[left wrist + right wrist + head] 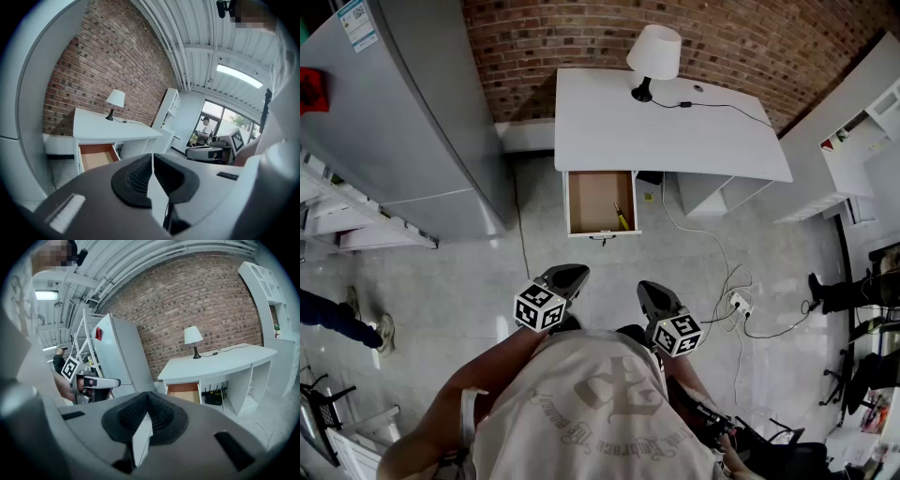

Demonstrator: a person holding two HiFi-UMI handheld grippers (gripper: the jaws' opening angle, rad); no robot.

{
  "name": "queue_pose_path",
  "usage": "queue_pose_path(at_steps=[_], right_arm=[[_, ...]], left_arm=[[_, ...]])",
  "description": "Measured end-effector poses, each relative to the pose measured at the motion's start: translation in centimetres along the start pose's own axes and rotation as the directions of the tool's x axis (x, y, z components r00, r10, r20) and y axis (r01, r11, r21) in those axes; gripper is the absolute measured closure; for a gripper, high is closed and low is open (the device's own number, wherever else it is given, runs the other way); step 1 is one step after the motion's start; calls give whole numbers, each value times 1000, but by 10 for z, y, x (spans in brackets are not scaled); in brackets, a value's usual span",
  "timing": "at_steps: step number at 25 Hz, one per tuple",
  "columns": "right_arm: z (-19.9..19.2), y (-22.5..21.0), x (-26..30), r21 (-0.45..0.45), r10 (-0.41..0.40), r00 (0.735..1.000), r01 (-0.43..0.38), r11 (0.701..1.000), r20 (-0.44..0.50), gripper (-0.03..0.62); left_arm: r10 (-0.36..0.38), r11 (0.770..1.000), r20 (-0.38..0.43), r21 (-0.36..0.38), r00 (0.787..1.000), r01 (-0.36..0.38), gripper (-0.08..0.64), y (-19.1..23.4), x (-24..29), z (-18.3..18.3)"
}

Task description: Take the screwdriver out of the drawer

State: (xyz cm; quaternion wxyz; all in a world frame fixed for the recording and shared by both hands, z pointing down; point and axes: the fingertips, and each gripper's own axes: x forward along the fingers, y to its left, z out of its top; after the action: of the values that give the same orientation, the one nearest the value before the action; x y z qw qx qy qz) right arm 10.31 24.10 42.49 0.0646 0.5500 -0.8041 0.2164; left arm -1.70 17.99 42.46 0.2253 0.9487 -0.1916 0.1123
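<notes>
Yellow-handled and slim, one screwdriver (622,217) lies along the right side of the single open drawer (592,202) under the white tabletop (675,131), which carries one lamp (654,54). The left gripper (566,278) and right gripper (654,298) hang well apart from it above the grey tiled floor (469,291), each with jaws pressed together on nothing. A brick wall (562,33) backs the room.

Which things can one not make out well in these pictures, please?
1. Head view: the screwdriver is too small. It shows only as a yellow streak in the drawer, and its tip is unclear.
2. Left gripper view: the drawer is far and small, and no screwdriver can be told.
3. Right gripper view: the same.
</notes>
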Motion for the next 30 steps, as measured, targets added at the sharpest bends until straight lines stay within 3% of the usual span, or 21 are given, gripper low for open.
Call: queue_pose_path(at_steps=[16, 30], right_arm=[[-1, 17, -18, 6, 44, 999, -44, 999, 10, 586], [-7, 18, -37, 13, 37, 999, -38, 999, 8, 586]], left_arm=[[102, 994, 34, -40, 994, -101, 543, -11, -35, -16], [125, 991, 38, -53, 991, -123, 543, -29, -42, -23]])
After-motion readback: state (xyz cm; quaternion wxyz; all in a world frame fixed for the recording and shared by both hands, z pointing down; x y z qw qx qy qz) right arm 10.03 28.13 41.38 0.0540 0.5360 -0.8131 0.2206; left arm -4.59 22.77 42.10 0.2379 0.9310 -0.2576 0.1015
